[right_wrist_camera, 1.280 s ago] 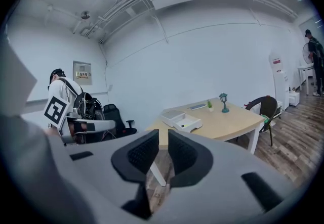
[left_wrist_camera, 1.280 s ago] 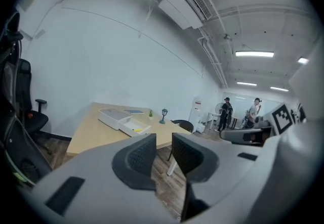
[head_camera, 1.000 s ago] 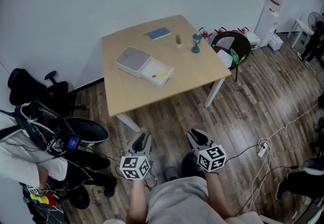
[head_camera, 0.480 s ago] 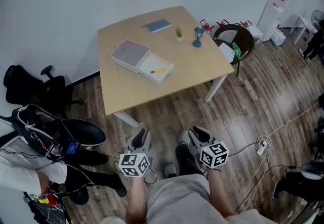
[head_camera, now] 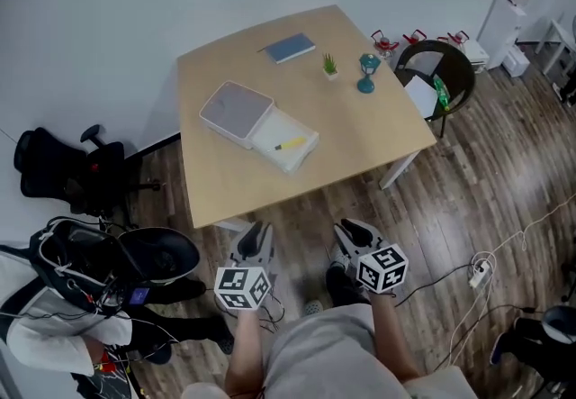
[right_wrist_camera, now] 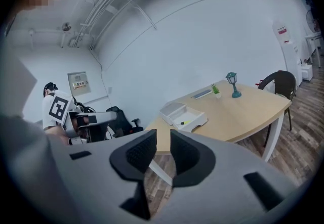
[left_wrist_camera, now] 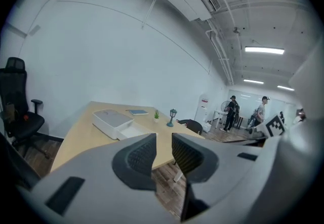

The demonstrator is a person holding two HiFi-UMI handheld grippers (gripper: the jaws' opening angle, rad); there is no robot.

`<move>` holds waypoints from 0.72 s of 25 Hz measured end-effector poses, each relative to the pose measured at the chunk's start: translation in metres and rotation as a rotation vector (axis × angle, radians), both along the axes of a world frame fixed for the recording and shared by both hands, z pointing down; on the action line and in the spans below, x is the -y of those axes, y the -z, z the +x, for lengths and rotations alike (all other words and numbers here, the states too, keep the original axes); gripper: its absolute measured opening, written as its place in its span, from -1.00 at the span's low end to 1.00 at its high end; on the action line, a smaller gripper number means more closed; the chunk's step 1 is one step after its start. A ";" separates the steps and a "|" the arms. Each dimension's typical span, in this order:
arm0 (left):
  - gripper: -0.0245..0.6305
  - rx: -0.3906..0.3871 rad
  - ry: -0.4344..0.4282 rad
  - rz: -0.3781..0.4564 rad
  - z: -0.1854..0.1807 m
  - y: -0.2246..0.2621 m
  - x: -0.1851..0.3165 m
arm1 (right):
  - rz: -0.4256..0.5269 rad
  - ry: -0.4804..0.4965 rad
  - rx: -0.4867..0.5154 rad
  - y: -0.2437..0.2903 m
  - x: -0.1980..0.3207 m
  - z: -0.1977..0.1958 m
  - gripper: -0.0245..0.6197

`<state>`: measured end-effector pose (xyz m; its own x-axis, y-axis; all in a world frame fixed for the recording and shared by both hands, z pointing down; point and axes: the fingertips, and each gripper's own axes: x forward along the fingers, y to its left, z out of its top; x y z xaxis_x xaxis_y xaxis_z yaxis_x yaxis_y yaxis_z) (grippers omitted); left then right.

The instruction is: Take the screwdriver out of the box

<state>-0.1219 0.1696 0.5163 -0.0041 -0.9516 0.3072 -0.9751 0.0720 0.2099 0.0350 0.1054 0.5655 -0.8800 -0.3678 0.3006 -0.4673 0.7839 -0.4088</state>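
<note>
A white box (head_camera: 236, 109) lies on the wooden table (head_camera: 360, 131) with its tray (head_camera: 286, 140) pulled out. A yellow-handled screwdriver (head_camera: 290, 143) lies in the tray; the right gripper view also shows the screwdriver (right_wrist_camera: 186, 122) in the box (right_wrist_camera: 182, 114). My left gripper (head_camera: 256, 240) and right gripper (head_camera: 353, 233) hang side by side over the floor, short of the table's near edge. The left gripper (left_wrist_camera: 163, 142) and the right gripper (right_wrist_camera: 163, 139) each show a narrow gap between the jaws with nothing in it. In the left gripper view the box (left_wrist_camera: 114, 122) stands far ahead.
On the table's far side lie a blue book (head_camera: 290, 48), a small plant (head_camera: 330, 66) and a teal lamp (head_camera: 367, 73). A brown chair (head_camera: 438, 77) stands at its right corner, a black office chair (head_camera: 63, 167) at left. Cables (head_camera: 477, 276) trail over the floor.
The person has stepped towards the table, carrying both grippers along; the table's near edge now lies closer to them. Neither gripper has taken hold of anything.
</note>
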 end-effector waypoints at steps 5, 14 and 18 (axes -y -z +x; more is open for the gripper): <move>-0.65 0.039 0.006 0.028 -0.011 0.022 0.059 | 0.028 0.021 0.035 0.018 0.060 -0.021 -0.66; -0.65 0.072 -0.005 0.042 -0.010 0.036 0.144 | 0.048 0.072 0.086 0.037 0.137 -0.040 -0.66; -0.65 0.082 -0.009 0.029 -0.004 0.033 0.166 | 0.036 0.069 0.091 0.033 0.156 -0.033 -0.66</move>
<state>-0.1257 0.0041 0.4832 -0.0192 -0.9601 0.2789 -0.9897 0.0579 0.1312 0.0017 -0.0504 0.5328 -0.9266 -0.3145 0.2064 -0.3741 0.8280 -0.4178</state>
